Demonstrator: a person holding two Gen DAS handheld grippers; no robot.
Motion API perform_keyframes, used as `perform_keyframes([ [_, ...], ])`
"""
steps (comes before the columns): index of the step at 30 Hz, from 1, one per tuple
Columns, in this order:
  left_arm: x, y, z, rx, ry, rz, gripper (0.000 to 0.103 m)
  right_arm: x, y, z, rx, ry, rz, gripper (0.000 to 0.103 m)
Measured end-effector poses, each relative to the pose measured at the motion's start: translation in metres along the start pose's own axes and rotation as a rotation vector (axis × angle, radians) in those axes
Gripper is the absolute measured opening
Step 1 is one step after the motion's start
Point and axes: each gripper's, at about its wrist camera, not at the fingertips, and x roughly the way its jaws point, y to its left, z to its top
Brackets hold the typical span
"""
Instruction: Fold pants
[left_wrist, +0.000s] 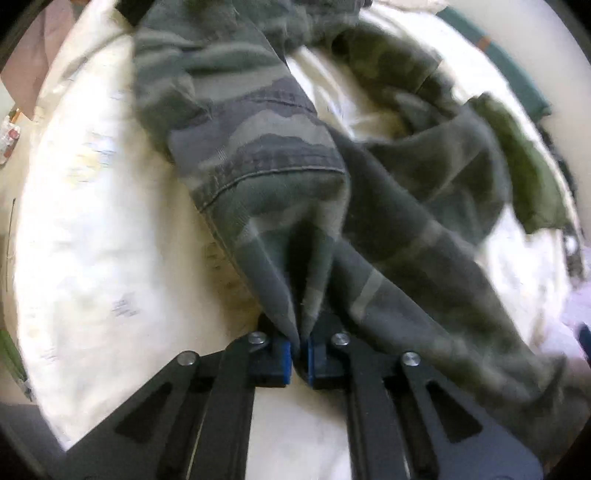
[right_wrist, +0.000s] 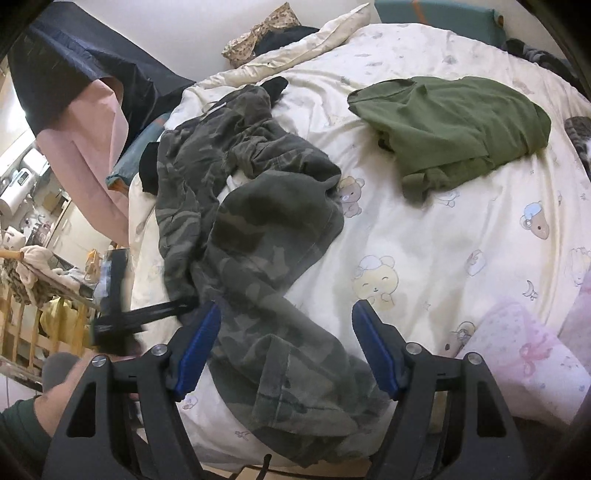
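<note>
Pants (right_wrist: 251, 229) — camouflage cotton, soft and limp, moderately heavy — lie crumpled on the bed (right_wrist: 461, 236), legs twisted across each other. Fabric will sag and bunch; likely best taken at a hem or the waistband, where stitching gives a firmer edge. Left gripper (left_wrist: 301, 345) is clamped on a pinched fold of the cloth. Right gripper (right_wrist: 286, 350) stands apart, pads either side of a leg section, not pressing it. No containers are visible — only a green garment (right_wrist: 454, 125) lying well apart.

right gripper (right_wrist: 286, 350): fingers apart over camo pants (right_wrist: 251, 236) | green garment (right_wrist: 454, 122) beyond
</note>
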Motion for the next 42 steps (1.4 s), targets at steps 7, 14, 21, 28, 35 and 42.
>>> perform_keyframes([
  [7, -0.071, 0.09, -0.013, -0.055, 0.046, 0.042, 0.003, 0.004, 0.01, 0.001, -0.011, -0.003, 0.024, 0.076],
  [14, -0.02, 0.149, -0.024, -0.114, 0.234, 0.195, 0.035, 0.023, 0.035, 0.006, -0.043, 0.037, 0.028, 0.076],
  [21, -0.063, 0.138, -0.001, -0.096, 0.095, 0.225, 0.088, 0.042, 0.06, 0.006, -0.1, 0.067, 0.018, 0.076],
  [28, -0.044, 0.086, 0.097, -0.017, -0.092, 0.275, 0.092, 0.062, 0.067, 0.011, -0.119, 0.116, -0.003, 0.076],
  [35, 0.06, 0.107, 0.172, -0.012, 0.024, 0.296, 0.05, 0.064, 0.054, 0.013, -0.08, 0.128, -0.025, 0.076],
  [42, -0.007, 0.127, 0.163, -0.063, -0.11, 0.111, 0.007, 0.078, 0.05, 0.018, -0.045, 0.183, -0.001, 0.076],
])
